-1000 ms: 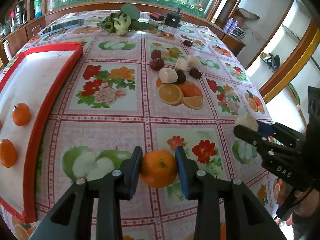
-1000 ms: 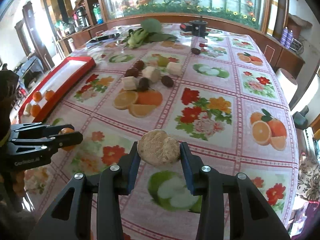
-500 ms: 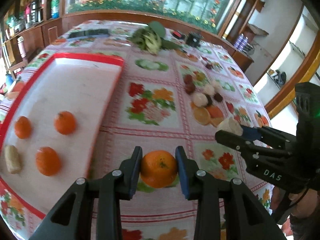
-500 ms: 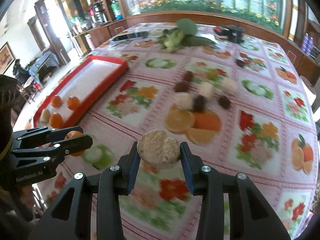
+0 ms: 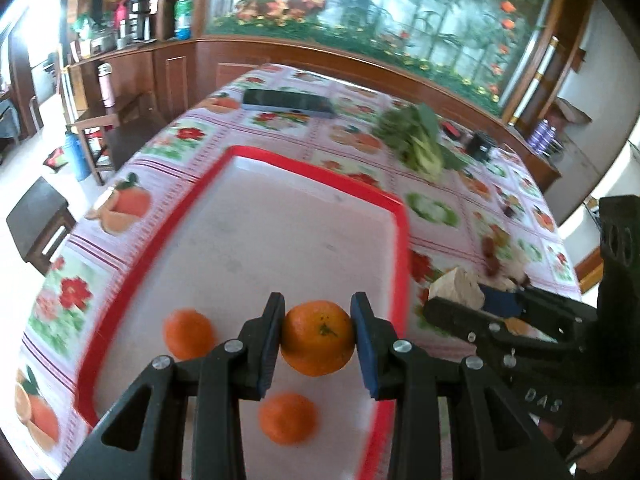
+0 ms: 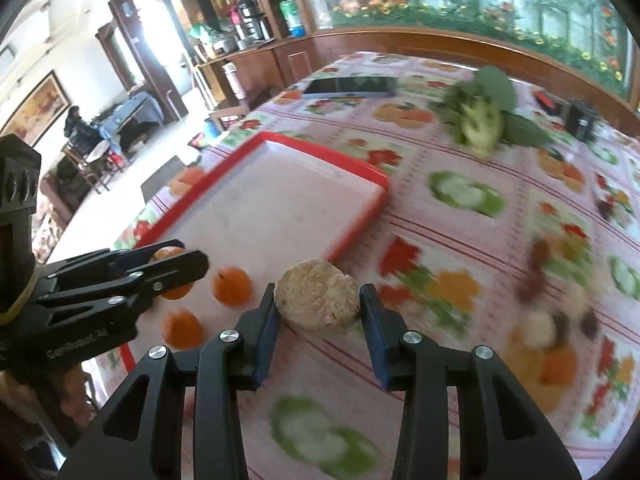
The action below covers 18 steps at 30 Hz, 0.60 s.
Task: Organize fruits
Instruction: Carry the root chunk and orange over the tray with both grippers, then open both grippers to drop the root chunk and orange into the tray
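Observation:
My left gripper (image 5: pixel 318 338) is shut on an orange tangerine (image 5: pixel 318 336) and hangs above the near end of the red-rimmed white tray (image 5: pixel 280 240). Two more tangerines (image 5: pixel 188 334) (image 5: pixel 288 418) lie on the tray below it. My right gripper (image 6: pixel 318 308) is shut on a round beige cut piece of fruit (image 6: pixel 318 298), just past the tray's (image 6: pixel 272 208) near right corner. In the left wrist view the right gripper (image 5: pixel 452 304) comes in from the right with that beige piece (image 5: pixel 458 290). In the right wrist view the left gripper (image 6: pixel 176 262) comes in from the left over the tray.
Loose dark and pale fruit pieces (image 6: pixel 552 320) lie blurred on the flowered tablecloth (image 6: pixel 460 240) to the right. A leafy green vegetable (image 6: pixel 480 120) and a dark phone (image 6: pixel 348 86) lie farther back. The table's left edge drops to the floor with chairs (image 5: pixel 40 220).
Both grippers have swept left with their loads. The tray has come from the left side to the centre, and the left gripper now hangs over it.

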Motion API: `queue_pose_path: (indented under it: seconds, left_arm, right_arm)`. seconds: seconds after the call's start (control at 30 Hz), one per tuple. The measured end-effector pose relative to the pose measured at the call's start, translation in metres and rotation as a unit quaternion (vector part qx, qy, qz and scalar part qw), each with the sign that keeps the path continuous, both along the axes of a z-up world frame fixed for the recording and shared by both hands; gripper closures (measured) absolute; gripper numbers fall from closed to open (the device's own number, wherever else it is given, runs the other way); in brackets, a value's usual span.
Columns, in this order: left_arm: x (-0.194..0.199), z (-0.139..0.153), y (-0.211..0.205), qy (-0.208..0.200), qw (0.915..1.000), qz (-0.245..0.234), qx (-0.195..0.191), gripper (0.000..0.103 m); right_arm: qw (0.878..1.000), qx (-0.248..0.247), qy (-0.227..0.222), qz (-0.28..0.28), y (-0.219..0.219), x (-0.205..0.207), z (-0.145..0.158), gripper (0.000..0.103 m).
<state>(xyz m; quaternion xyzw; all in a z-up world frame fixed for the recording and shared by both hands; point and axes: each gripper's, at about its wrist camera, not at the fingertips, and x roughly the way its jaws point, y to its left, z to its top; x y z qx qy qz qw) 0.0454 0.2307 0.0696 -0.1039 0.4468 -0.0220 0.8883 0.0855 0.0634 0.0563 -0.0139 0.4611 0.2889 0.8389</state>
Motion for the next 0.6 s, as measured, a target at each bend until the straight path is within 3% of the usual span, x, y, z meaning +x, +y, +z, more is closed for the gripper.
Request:
queue_pose_path:
  seconds: [0.3,0.6]
  left_arm:
    - [0.033,-0.022,0.033,0.021,0.9994,0.024,0.013,0.066]
    - [0.049,-0.040,0.043,0.040,0.9987,0.022,0.021,0.066]
  right_arm:
    - [1.000,-0.004,0.014,0.019,0.050,0.026,-0.020,0.065]
    - [0.999,-0.027,0.030,0.025,0.067,0.038,-0.038,0.065]
